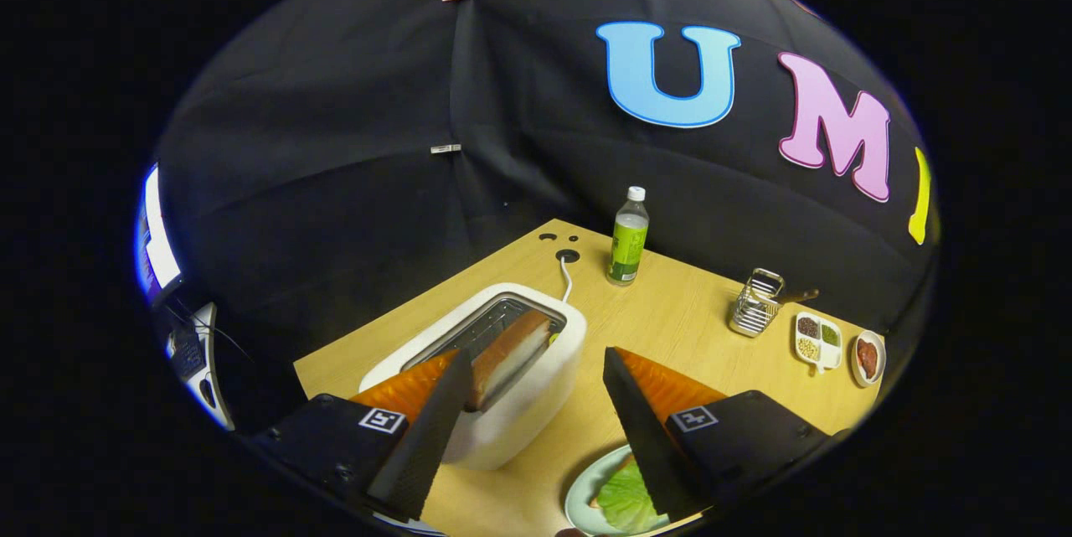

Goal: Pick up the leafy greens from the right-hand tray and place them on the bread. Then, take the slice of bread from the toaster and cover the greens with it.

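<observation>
Gripper point(536, 374) is seen nearest, jaws spread wide w/ nothing grasped. Table point(670, 311) is seen beneath. Toaster point(511, 378) is set ahead of the left finger; a bread slice point(509, 357) is stood in its slot, just beside that fingertip. Plate point(586, 495) w/ greens point(626, 503) is partly hidden under the right finger. Bottle point(628, 237) is stood well beyond.

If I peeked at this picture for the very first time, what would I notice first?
Probably the white toaster on the wooden table, with a slice of bread poking out of its slot, just ahead of the open gripper. Its orange-and-black fingers stand wide apart. Next, the green bottle beyond the toaster, and the leafy greens on a plate under the right finger.
</observation>
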Demonstrator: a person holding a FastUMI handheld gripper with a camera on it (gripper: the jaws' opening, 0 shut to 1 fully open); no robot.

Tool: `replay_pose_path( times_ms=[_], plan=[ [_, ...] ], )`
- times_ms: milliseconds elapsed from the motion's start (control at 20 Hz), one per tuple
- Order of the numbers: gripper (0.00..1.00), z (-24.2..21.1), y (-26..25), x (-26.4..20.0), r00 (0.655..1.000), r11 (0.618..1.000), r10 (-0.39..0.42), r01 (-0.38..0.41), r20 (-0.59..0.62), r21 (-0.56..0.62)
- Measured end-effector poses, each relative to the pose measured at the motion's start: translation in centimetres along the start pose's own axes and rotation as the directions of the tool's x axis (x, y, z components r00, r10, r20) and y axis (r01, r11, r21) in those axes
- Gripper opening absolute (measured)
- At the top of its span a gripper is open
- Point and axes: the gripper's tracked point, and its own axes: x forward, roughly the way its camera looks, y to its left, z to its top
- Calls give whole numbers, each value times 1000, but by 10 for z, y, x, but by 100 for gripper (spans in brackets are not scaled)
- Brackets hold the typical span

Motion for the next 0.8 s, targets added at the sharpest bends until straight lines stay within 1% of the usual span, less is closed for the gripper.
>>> replay_pose_path(
  times_ms=[100,200,400,550,650,800],
  plan=[
    [99,6,8,13,1000,1000,5,-5,22,14],
    [98,12,11,24,999,1000,-12,12,37,5],
    [99,10,22,32,1000,1000,-17,16,15,20],
    [99,2,29,36,1000,1000,-3,3,-11,26],
    [99,0,25,40,1000,1000,-23,23,-18,21],
    [98,-6,23,55,998,997,-45,47,-40,62]
  ],
)
